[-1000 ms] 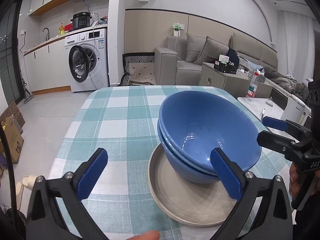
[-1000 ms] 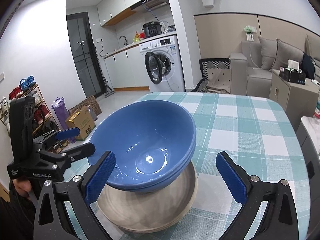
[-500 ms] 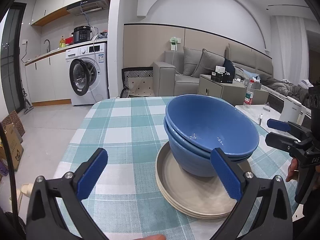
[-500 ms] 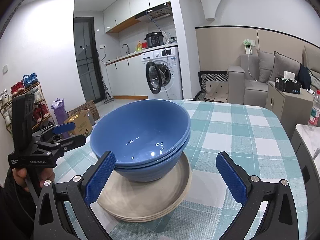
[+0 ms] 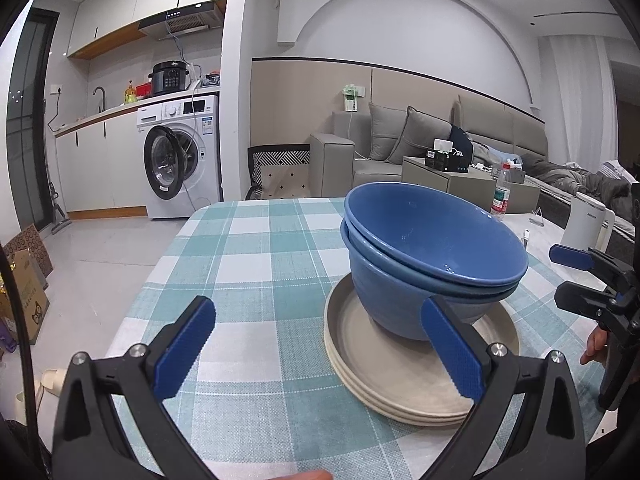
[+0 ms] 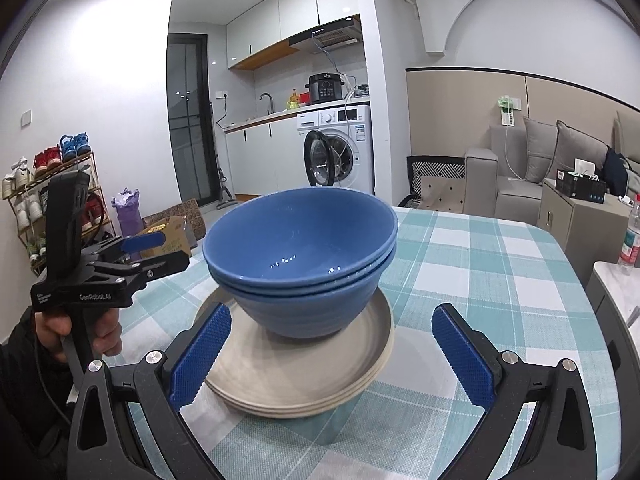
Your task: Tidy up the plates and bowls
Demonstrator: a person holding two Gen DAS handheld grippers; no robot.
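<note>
Two blue bowls [image 6: 300, 256] sit nested on a stack of beige plates [image 6: 304, 372], which rests on the checked cloth of the bench [image 6: 480, 280]. The right claw [image 6: 330, 354] is spread wide in the near foreground, gripping nothing, its blue pads [image 6: 200, 356] either side of the plates' near edge. At the left, a hand [image 6: 76, 332] holds the left claw [image 6: 160, 250], parted too.

bowls [image 6: 300, 256]: two glossy blue, nested, upright, empty | stood on plates, ahead of and between the right jaws | plates [image 6: 304, 376]: stack of beige shallow ones, flat on checked desk [image 6: 480, 280], just beyond the jaws' tips
</note>
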